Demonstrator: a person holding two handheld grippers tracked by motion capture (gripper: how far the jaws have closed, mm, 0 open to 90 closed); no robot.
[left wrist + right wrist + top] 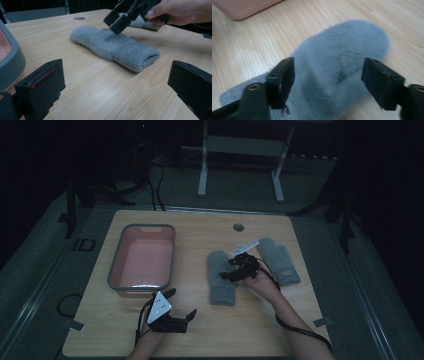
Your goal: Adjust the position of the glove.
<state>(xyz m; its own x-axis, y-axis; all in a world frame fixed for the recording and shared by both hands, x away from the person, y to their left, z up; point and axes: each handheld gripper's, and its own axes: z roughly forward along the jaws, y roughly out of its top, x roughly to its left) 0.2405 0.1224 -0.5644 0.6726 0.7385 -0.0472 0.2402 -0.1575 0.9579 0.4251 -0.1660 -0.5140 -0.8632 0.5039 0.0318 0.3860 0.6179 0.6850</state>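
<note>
A: Count?
B: Two grey mittens [221, 277] [279, 260] flat on the table [200, 335], one pink tub [142, 257].
A: Claws?
B: Right gripper [232, 270] spread wide over left mitten, gripping nothing. Left gripper [183, 304] spread, empty.

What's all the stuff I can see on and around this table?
mittens: 2, grey; one mid-table under the right gripper, the other to its right.
bin: 1, grey rim, pink inside; left half of the table.
table: 1, light wood; a round hole near its far edge.
frame: 1, white; on the floor beyond the table.
cables: several, black; floor, far left.
left gripper: 1, black; near edge below the bin, jaws open.
right gripper: 1, black; over the middle mitten, jaws open either side of it.
hands: 2; left, right.
</note>
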